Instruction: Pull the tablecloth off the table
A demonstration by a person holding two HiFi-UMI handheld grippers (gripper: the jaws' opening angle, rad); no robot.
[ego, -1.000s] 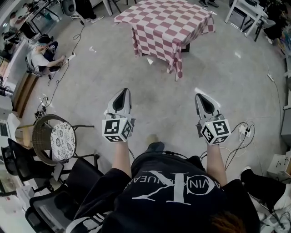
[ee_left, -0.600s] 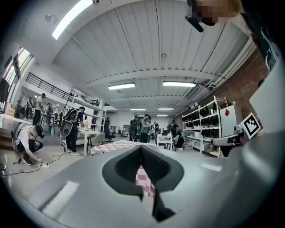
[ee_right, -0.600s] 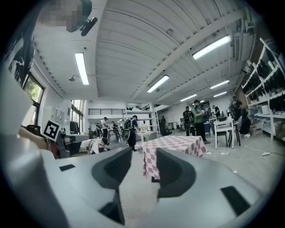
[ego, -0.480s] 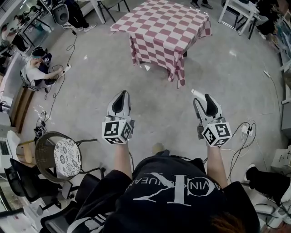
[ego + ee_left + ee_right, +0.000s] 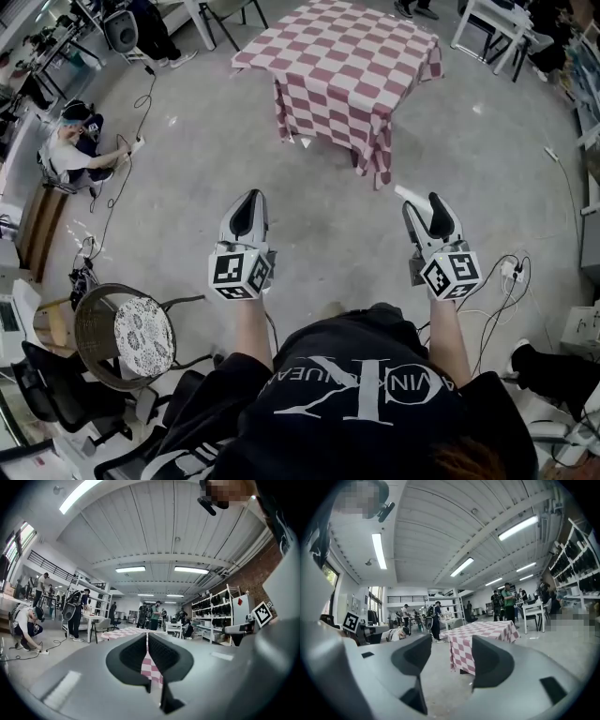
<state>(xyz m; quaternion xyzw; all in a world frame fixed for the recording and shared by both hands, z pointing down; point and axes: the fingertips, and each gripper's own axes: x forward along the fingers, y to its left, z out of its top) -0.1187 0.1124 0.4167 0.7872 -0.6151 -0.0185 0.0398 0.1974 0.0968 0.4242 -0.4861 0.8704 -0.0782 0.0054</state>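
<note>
We look over a wide grey concrete floor [image 5: 187, 197]. At its far side the red-and-white chequered tablecloth [image 5: 347, 66] lies spread over its table, its corners hanging towards the floor and neither gripper touching it. Well short of that table and off to its left, a person [image 5: 70, 141] crouches by a cable. Farther from the table on the same side stands a round wicker chair [image 5: 86, 319] with a patterned cushion. We hold both grippers level, pointing at the table and well apart from it. The left gripper [image 5: 250, 199] has its jaws pressed together with nothing in them. The right gripper [image 5: 423, 201] has just been opening its jaws, which stand wide apart and empty. A small white power strip [image 5: 509, 270] lies well short of the table, to its right.
</note>
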